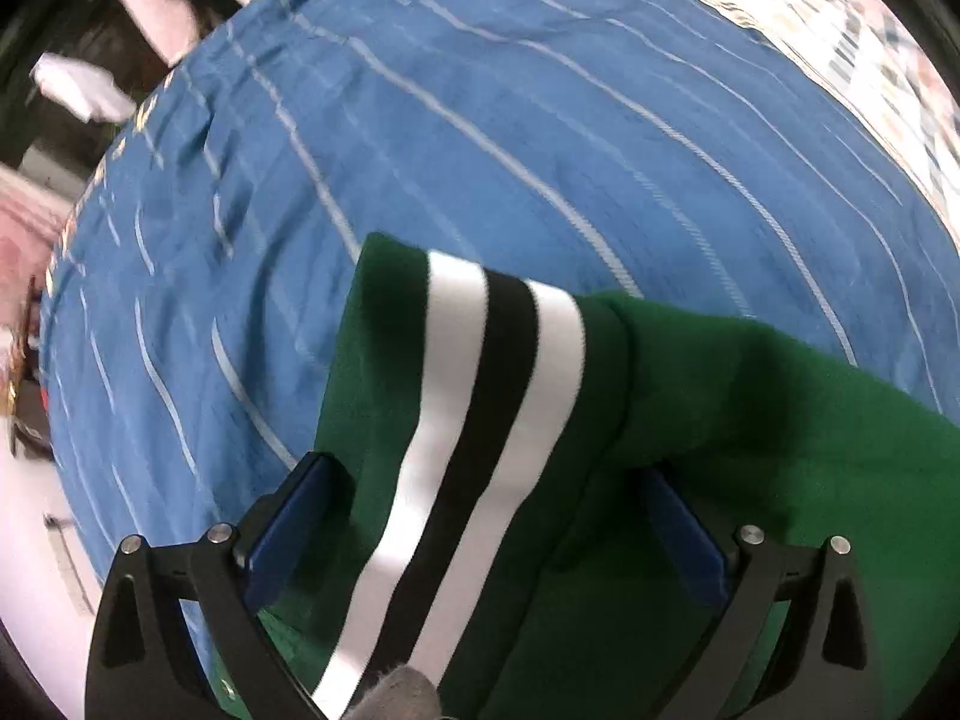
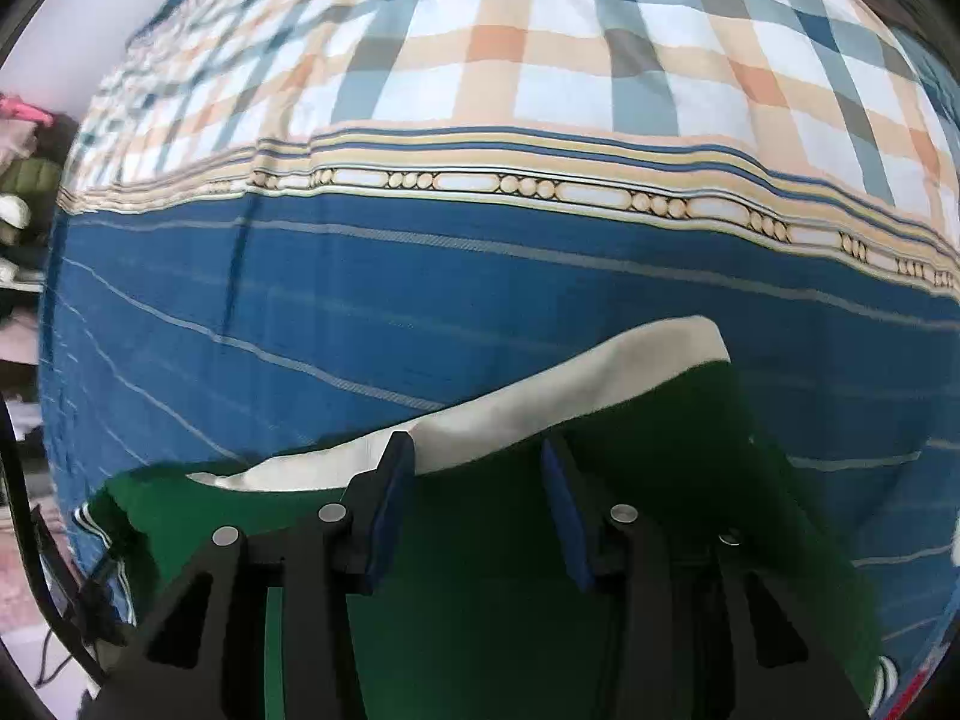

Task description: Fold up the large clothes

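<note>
On the blue striped bedsheet (image 1: 540, 120) lies the green garment (image 1: 750, 450), white and black bands across one end. Left gripper (image 1: 492, 516) points down over those bands, jaws wide, cloth between them but pads clear. Right gripper (image 2: 480, 498) stands half open above the garment's white-lined edge (image 2: 540, 396), gripping nothing. Checked quilt (image 2: 540, 30) beyond.

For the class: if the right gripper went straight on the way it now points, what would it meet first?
Most likely the green garment lying under the right gripper, near its white edge. Its fingers stand apart, gripping nothing. Depth is unclear; the blue bedsheet lies beyond.
</note>
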`<act>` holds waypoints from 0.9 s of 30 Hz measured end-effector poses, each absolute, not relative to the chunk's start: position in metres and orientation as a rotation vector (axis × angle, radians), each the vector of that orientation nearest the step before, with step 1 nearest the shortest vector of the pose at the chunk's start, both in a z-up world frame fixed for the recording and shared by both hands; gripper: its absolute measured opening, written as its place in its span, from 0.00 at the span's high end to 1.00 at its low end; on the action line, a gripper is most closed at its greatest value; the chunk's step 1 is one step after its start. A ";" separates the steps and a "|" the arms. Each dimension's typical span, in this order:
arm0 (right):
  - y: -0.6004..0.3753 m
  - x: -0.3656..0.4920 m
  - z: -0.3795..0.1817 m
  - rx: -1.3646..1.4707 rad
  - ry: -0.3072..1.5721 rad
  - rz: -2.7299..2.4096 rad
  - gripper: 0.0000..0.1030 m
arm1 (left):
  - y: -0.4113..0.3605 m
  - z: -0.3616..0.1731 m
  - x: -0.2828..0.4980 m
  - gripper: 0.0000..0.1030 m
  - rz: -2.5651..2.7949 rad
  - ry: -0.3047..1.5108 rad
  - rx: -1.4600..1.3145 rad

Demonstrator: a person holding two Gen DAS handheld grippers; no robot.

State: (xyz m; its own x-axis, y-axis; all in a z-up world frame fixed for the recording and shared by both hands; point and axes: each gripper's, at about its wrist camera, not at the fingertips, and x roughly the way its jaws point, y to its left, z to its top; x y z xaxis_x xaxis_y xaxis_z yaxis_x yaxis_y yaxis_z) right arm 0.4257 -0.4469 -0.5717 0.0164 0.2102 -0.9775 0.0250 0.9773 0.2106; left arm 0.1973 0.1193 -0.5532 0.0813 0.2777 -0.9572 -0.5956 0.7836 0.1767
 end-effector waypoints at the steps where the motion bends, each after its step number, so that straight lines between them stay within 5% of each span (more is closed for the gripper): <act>1: -0.444 0.428 -0.573 0.160 1.570 0.138 0.55 | 0.115 -0.549 0.197 0.00 0.674 1.344 -0.264; 10: -0.394 0.394 -0.502 0.153 1.533 0.371 0.56 | 0.094 -0.482 0.122 0.00 0.773 1.257 -0.395; 12: -0.372 0.385 -0.521 0.125 1.589 0.414 0.70 | 0.089 -0.472 0.087 0.00 0.817 1.247 -0.474; 18: -0.349 0.398 -0.603 0.118 1.713 0.342 0.92 | 0.070 -0.486 -0.004 0.00 0.826 1.193 -0.886; 25: -0.364 0.386 -0.567 0.154 1.706 0.368 0.86 | 0.062 -0.539 0.005 0.01 0.667 1.013 -1.258; 27: -0.373 0.373 -0.553 0.199 1.700 0.393 0.69 | 0.066 -0.547 0.013 0.10 0.712 0.975 -1.237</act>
